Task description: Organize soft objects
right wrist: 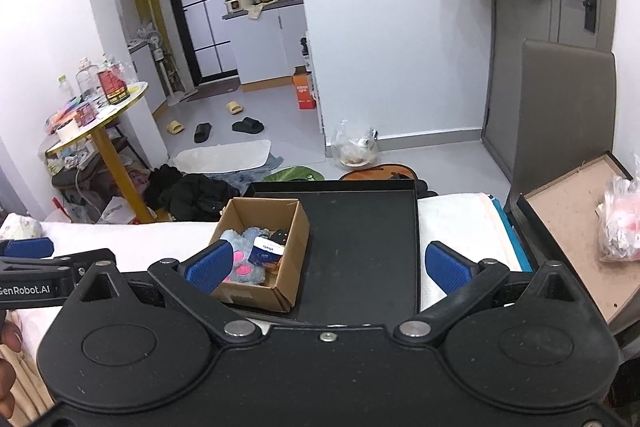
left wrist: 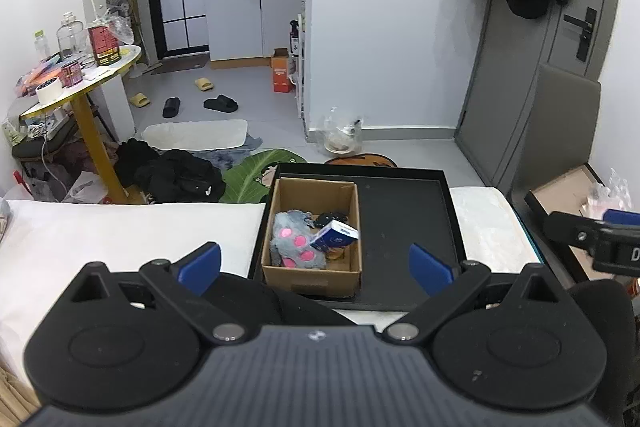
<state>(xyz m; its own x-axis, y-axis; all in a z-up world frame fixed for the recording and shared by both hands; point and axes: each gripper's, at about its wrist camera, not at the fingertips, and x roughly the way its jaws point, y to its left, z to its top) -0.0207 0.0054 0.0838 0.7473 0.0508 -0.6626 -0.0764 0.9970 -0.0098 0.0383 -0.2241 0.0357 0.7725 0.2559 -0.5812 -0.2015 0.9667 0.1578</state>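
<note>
Grippers, your left (left wrist: 316, 269) and right (right wrist: 328, 267), hang spread wide and empty, a cardboard box (left wrist: 312, 267) with a grey plush toy (left wrist: 294, 241) just ahead on the black tray (left wrist: 404, 227).

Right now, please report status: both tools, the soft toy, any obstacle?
Left tool open, empty. Right tool open, empty. Grey plush toy lies in cardboard box on black tray, blue packet leaning on it. Path clear.
</note>
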